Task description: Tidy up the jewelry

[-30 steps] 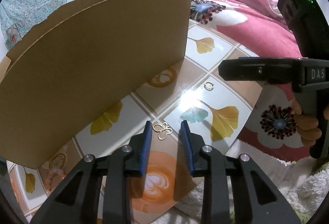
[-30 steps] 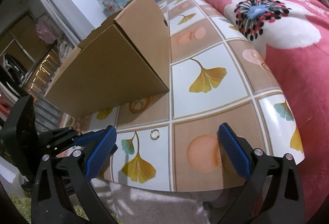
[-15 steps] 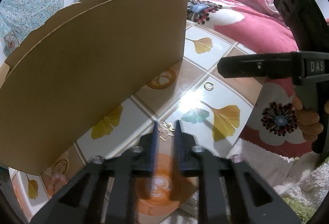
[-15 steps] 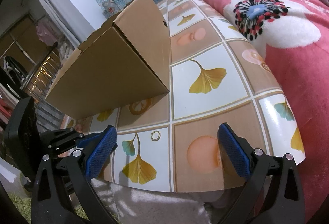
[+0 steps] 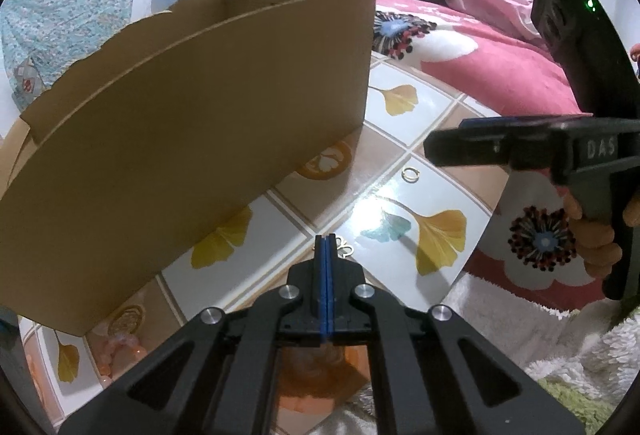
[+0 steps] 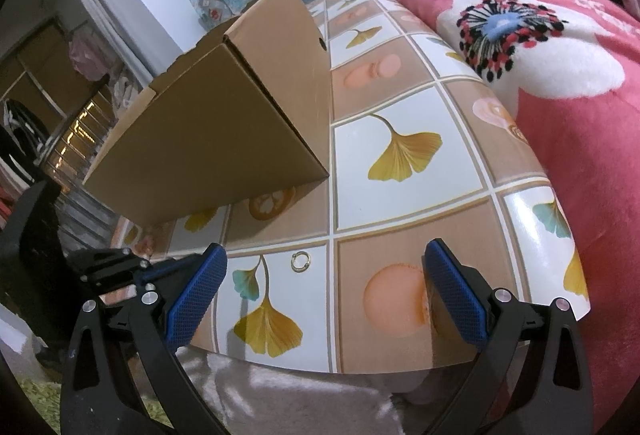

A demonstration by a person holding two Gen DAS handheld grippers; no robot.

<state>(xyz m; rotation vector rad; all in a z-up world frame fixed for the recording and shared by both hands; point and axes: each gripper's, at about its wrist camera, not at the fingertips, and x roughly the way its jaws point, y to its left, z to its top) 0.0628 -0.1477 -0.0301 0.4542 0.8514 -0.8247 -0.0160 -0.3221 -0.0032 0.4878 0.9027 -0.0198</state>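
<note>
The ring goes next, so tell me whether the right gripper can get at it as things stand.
Probably yes. The right gripper is open and the small gold ring lies flat on the tiled tabletop just ahead of its fingers, nothing over it; the cardboard box sits farther back.

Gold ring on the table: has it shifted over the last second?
No. In the right wrist view the gold ring sits in the same white tile beside the ginkgo leaf stem; only the camera drifted slightly.
</note>
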